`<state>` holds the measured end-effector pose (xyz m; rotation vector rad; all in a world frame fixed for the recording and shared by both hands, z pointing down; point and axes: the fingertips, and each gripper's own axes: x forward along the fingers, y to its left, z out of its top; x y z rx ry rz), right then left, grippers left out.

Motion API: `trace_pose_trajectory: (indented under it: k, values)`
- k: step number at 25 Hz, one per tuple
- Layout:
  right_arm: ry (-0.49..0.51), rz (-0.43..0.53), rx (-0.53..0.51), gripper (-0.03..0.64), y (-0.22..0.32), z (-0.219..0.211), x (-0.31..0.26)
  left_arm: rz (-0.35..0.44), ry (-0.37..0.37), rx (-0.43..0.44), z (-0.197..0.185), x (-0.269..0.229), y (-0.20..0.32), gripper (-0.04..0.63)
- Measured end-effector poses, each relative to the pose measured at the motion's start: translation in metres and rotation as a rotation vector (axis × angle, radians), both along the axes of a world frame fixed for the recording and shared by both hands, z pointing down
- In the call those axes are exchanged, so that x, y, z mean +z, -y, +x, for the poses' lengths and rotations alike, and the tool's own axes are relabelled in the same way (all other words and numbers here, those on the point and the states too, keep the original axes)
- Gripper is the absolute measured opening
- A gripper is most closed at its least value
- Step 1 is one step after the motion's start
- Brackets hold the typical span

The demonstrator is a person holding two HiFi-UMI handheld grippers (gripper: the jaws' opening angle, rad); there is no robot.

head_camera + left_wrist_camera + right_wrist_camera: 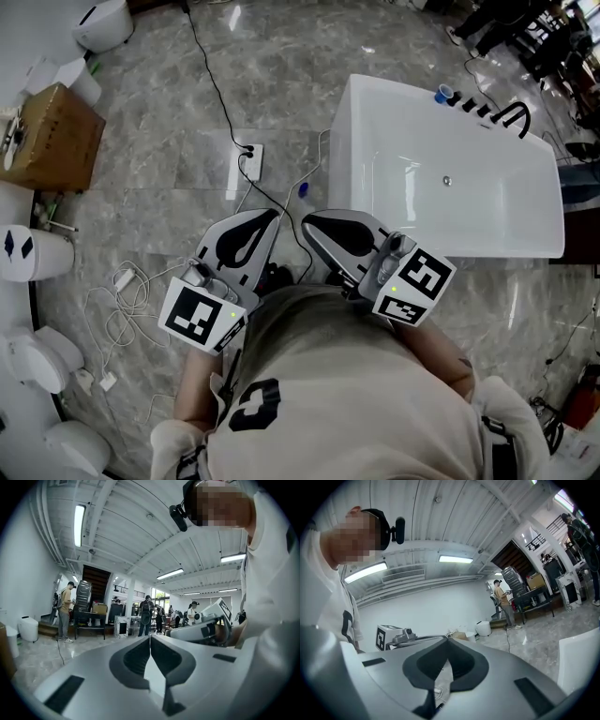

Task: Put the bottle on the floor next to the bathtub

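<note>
The white bathtub (pixel 375 112) stands on the marble floor at the right of the head view. A small blue-topped item (pixel 302 189), possibly the bottle, stands on the floor close to the tub's left side. Another blue round thing (pixel 443 94) sits on the tub's far rim. My left gripper (pixel 273 217) and right gripper (pixel 307 222) are held side by side close to my chest. Both are shut and hold nothing. The left gripper (pixel 150 637) looks level across the hall, with the right gripper's body (pixel 206 630) beside it. The right gripper (pixel 447 639) points level too.
A white power strip (pixel 247 161) with a black cable lies on the floor left of the tub. Loose white cables (pixel 117 309), a wooden box (pixel 52 136) and white toilets (pixel 37 361) line the left edge. A black tap (pixel 511 114) sits on the tub rim. People (pixel 63 613) stand far off.
</note>
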<state>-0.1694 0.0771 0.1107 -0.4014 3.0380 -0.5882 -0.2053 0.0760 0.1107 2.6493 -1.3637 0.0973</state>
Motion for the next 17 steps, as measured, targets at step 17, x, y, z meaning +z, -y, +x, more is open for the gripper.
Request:
trace_pose_trajectory:
  k: [17]
  values:
    - [-0.008,0.006,0.038,0.026,-0.004,0.011,-0.001,-0.010,-0.002,0.044,0.011,0.005,0.003,0.058]
